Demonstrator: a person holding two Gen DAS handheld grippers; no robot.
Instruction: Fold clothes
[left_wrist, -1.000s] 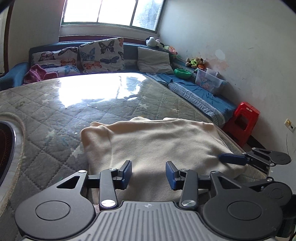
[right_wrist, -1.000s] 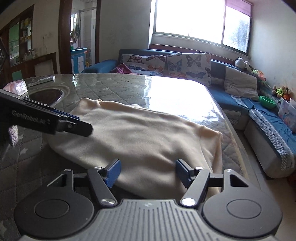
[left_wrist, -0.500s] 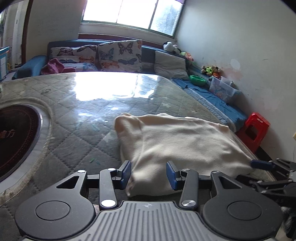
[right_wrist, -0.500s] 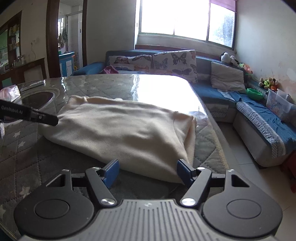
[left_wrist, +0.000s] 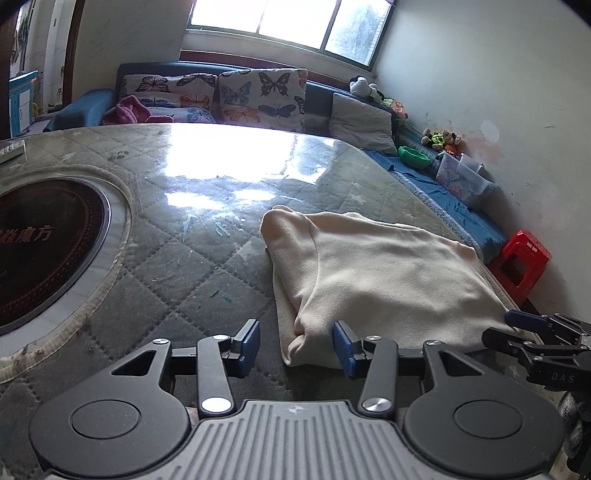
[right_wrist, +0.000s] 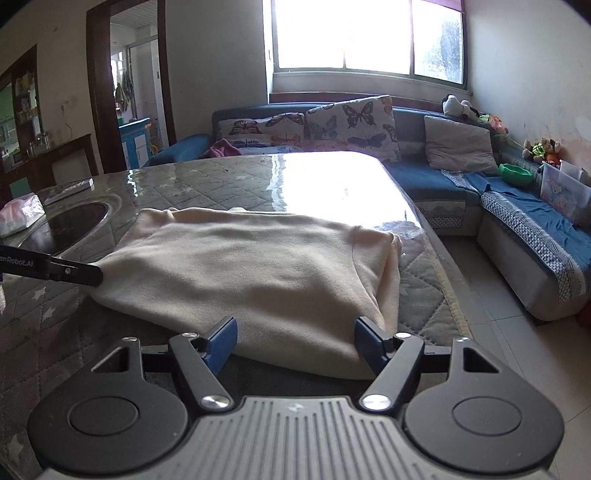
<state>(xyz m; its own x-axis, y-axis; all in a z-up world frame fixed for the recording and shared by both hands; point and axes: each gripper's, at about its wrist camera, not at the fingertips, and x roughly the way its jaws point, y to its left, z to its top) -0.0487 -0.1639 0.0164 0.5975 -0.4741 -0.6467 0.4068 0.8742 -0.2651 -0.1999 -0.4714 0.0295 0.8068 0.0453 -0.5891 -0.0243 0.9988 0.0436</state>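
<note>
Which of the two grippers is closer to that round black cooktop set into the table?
Left. The left gripper sits at the cream garment's corner beside the cooktop. The right gripper is at the garment's far corner, near the table edge.

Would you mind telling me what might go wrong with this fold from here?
1. The cream garment lies close to the table edge on the sofa side; a tug that way could drag it off.
2. Both the left gripper and right gripper are opening at its near corners, so the bulky fold may relax.
3. The glossy cover might let the cloth slide.
</note>
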